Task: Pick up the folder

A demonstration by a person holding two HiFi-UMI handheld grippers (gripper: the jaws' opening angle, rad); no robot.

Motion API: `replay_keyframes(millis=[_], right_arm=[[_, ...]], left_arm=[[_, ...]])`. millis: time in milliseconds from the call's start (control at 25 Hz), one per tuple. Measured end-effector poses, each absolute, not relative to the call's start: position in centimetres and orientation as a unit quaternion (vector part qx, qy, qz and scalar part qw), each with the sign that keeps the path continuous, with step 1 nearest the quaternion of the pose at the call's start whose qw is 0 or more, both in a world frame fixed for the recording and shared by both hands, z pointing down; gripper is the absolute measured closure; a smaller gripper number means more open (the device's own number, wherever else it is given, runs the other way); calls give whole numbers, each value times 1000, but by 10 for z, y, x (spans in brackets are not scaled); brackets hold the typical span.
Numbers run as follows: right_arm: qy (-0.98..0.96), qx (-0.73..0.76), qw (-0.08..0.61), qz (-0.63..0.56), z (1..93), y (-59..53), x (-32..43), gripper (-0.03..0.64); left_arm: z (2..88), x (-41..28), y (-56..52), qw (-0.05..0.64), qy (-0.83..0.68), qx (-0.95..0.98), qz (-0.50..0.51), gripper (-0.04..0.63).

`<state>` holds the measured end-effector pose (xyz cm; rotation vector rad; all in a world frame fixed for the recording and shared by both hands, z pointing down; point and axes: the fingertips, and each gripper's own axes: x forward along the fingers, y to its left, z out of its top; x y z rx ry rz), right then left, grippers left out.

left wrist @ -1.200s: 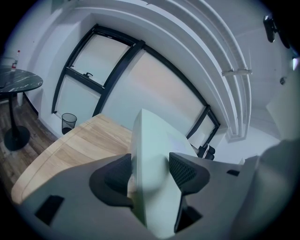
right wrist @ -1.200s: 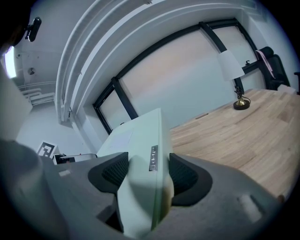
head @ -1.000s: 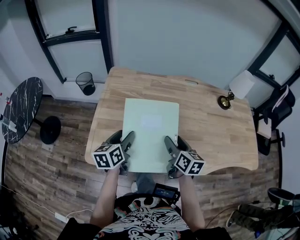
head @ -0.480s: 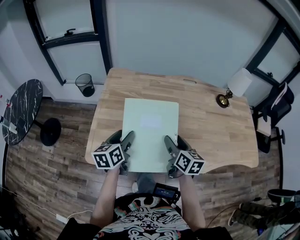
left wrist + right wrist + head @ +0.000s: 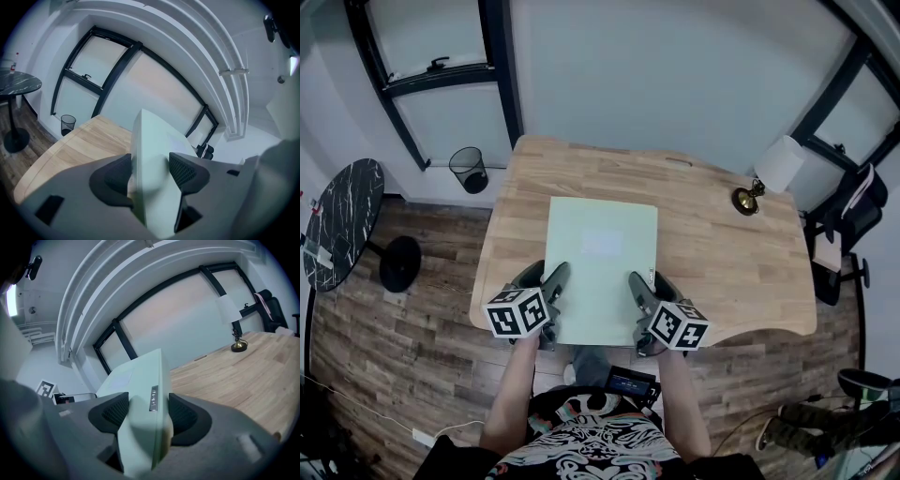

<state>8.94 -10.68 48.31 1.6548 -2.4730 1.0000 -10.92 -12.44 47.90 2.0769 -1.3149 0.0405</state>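
Both grippers are on the folder [image 5: 602,253], one at each side of its near end. The left gripper [image 5: 546,281] has the folder's left edge between its dark ribbed pads, and the left gripper view shows those pads pressed against the pale green cover from both sides. The right gripper [image 5: 645,286] has the right edge the same way: jaws closed onto the folder, one pad on each face, with a small strip-shaped label on the edge sitting right between them. The folder lies lengthwise down the middle of the wooden desk [image 5: 722,253], its long sides running away from the person, a faint paler rectangle on its top face. Its near end reaches the desk's front edge, between the two marker cubes. Whether its far end rests on the wood or is raised off it, I can't tell from here. At the back right corner of the desk stands a small lamp [image 5: 769,178] with a white shade and brass base, well apart from the folder. On the plank floor to the left there's a black mesh wastebasket [image 5: 471,167] by the window wall, and further left a round dark marble-topped table [image 5: 342,220]. On the far right, beyond the desk, a black office chair [image 5: 853,220] shows.
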Motion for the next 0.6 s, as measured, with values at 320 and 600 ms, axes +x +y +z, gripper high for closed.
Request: replay_keyframes(millis=[320, 600], right_arm=[[-786, 529, 2, 319, 484, -109, 89, 353], [-786, 528, 4, 321, 486, -116, 87, 353]], left_arm=[[480, -109, -127, 337, -502, 797, 16, 344], [483, -112, -134, 339, -503, 795, 17, 344]])
